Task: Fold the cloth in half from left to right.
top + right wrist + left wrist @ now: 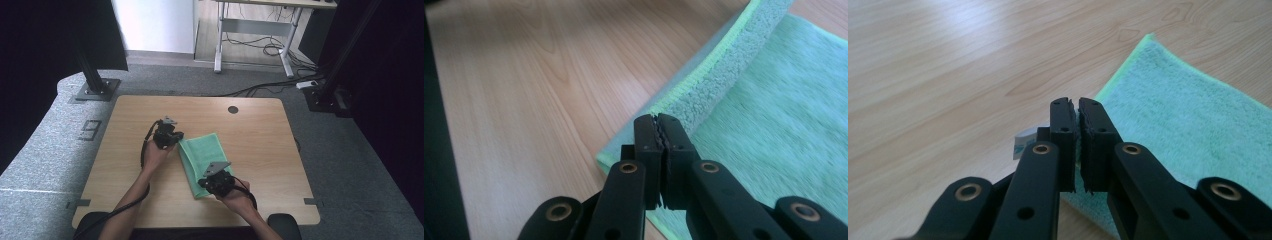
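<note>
A green towel (205, 155) lies folded in a long strip in the middle of the wooden table (250, 130). My left gripper (176, 139) is at the towel's far left corner. In the left gripper view the jaws (1076, 106) are pressed together on the edge of the towel (1188, 115), and a small white label (1023, 142) pokes out beside them. At the towel's near end, my right gripper (204, 182) is shut too. In the right gripper view the jaws (657, 120) pinch the top layer of the towel (784, 100), whose hemmed edge lifts slightly.
A round cable hole (233, 109) sits near the table's far edge. Black frame posts stand on the grey carpet at the far left (92, 75) and far right (332, 75). A desk (255, 30) with floor cables is further back. Bare wood surrounds the towel.
</note>
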`<action>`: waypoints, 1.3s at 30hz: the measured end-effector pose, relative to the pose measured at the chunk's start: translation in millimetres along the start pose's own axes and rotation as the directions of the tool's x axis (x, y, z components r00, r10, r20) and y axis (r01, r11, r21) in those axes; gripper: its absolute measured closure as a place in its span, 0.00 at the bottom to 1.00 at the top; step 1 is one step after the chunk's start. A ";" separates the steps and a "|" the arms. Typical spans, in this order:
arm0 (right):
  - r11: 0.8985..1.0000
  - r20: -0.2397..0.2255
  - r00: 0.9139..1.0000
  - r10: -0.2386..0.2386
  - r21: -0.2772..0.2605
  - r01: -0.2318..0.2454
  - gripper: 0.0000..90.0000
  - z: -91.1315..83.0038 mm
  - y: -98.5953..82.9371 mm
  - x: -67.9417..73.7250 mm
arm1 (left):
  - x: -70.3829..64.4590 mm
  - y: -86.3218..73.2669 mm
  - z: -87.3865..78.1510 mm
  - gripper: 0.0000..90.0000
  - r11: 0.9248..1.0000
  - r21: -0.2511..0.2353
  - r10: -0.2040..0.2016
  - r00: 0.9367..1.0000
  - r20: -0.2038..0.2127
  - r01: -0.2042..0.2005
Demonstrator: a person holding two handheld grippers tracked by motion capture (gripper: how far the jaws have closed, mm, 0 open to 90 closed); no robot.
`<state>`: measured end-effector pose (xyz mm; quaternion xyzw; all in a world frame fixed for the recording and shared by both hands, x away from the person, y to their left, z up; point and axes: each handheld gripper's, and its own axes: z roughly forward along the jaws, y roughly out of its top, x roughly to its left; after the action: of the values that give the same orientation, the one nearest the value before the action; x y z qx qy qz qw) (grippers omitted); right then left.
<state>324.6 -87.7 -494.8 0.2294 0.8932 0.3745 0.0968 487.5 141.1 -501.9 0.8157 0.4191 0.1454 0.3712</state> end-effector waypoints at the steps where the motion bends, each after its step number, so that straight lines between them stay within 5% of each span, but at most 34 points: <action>1: 1.000 0.007 1.000 0.012 -0.001 -0.012 0.97 -3.3 -4.4 -3.7 | -5.2 5.7 5.7 0.95 1.000 0.005 0.013 1.000 0.003 -0.013; 17: 0.997 0.061 0.995 0.078 -0.002 -0.078 0.97 -24.3 -32.6 -26.4 | -45.9 40.8 43.5 0.95 0.988 0.060 0.143 0.990 -0.007 -0.143; 36: 0.990 0.101 0.986 0.136 0.007 -0.138 0.96 -29.2 -50.6 -43.4 | -60.2 53.4 74.3 0.93 0.983 0.106 0.154 0.988 -0.006 -0.153; 38: 0.989 0.104 0.984 0.145 0.011 -0.147 0.96 -28.9 -52.2 -44.9 | -59.2 53.9 76.1 0.89 0.984 0.102 0.146 0.989 -0.004 -0.145; 39: 0.989 0.116 0.983 0.144 0.016 -0.147 0.96 -28.7 -53.5 -46.2 | -58.1 54.7 76.0 0.77 0.989 0.075 0.126 0.992 -0.001 -0.126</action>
<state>337.2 -160.7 -512.8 0.3165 0.8714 0.3559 0.1176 525.5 37.9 -509.7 0.8535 0.3730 0.1552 0.3291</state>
